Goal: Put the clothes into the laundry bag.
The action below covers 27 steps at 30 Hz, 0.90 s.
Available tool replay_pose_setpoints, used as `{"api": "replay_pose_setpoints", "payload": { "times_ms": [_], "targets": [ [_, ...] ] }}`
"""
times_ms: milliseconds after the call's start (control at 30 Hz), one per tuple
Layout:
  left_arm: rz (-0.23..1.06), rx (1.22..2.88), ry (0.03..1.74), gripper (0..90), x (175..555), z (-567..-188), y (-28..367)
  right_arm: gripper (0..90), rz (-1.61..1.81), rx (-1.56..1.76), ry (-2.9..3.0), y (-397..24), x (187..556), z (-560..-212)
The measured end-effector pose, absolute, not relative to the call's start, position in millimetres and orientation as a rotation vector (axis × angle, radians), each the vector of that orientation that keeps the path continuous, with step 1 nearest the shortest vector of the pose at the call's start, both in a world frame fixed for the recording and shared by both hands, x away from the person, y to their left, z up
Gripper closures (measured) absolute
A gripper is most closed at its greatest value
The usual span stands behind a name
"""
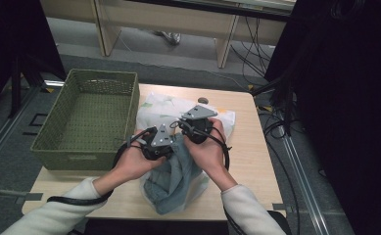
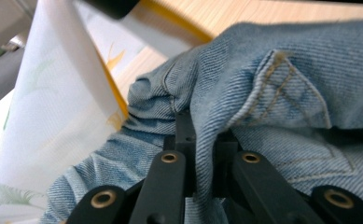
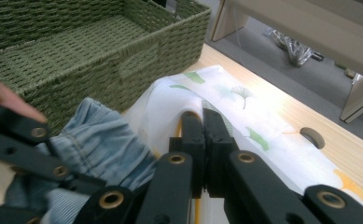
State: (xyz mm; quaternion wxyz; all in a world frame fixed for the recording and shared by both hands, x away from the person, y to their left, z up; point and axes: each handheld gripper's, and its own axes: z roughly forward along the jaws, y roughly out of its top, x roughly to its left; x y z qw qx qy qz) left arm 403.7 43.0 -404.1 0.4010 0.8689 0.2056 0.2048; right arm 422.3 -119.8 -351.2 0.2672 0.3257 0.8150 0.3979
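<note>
My left gripper (image 2: 202, 135) is clamped on a fold of the denim garment (image 2: 272, 93) — my right gripper (image 3: 202, 135) pinches the white printed bag (image 3: 226, 98) edge, both on the table (image 1: 247, 147) beside the green basket (image 1: 87, 115).

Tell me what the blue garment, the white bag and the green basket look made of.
Blue garment: faded denim, with twill ribbing and tan stitching. White bag: thin printed fabric or plastic; hard to tell. Green basket: woven cord or wicker, matte, with a visible weave.
</note>
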Motion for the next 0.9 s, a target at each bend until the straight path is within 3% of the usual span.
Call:
{"api": "replay_pose_setpoints", "payload": {
  "times_ms": [333,500,633,733,900],
  "targets": [
    [0.55,2.215,0.516,82.2,399,-410,31,90.0,1.068,0.87,2.206,-117,424,-356],
    [0.556,2.172,0.513,66.8,398,-409,34,90.0,1.066,0.883,2.208,-120,425,-356],
    [0.572,2.151,0.495,41.8,390,-399,44,90.0,1.064,0.894,2.198,-126,428,-355],
    [0.558,2.133,0.498,29.0,380,-389,55,90.0,1.062,0.91,2.189,-129,430,-355],
    [0.544,2.11,0.48,21.7,363,-375,73,90.0,1.059,0.924,2.189,-132,433,-356]
  ]
}}
